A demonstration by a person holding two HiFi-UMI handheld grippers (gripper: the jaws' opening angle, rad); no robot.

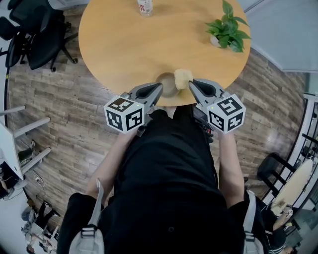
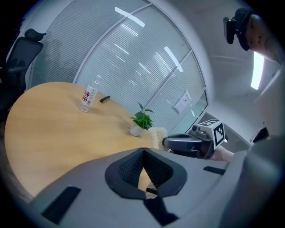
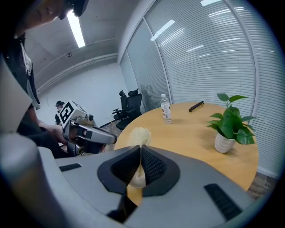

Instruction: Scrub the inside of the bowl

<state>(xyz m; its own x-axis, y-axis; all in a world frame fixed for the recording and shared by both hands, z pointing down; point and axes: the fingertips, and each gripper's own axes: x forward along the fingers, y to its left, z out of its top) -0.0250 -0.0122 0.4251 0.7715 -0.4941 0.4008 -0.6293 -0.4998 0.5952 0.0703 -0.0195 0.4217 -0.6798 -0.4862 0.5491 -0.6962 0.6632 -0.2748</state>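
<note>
A small wooden bowl sits at the near edge of the round wooden table. My left gripper reaches its left rim, jaws shut with a tan sliver of the bowl between the pads. From the right, my right gripper is shut on a pale yellow sponge, held over the bowl's right rim. In the right gripper view the sponge sticks up past the closed jaws, and the left gripper shows just left of it. Most of the bowl is hidden by the jaws in both gripper views.
A water bottle stands at the table's far side, with a dark pen near it. A potted plant is at the right. Office chairs stand on the wood floor to the left. A glass wall with blinds lies beyond the table.
</note>
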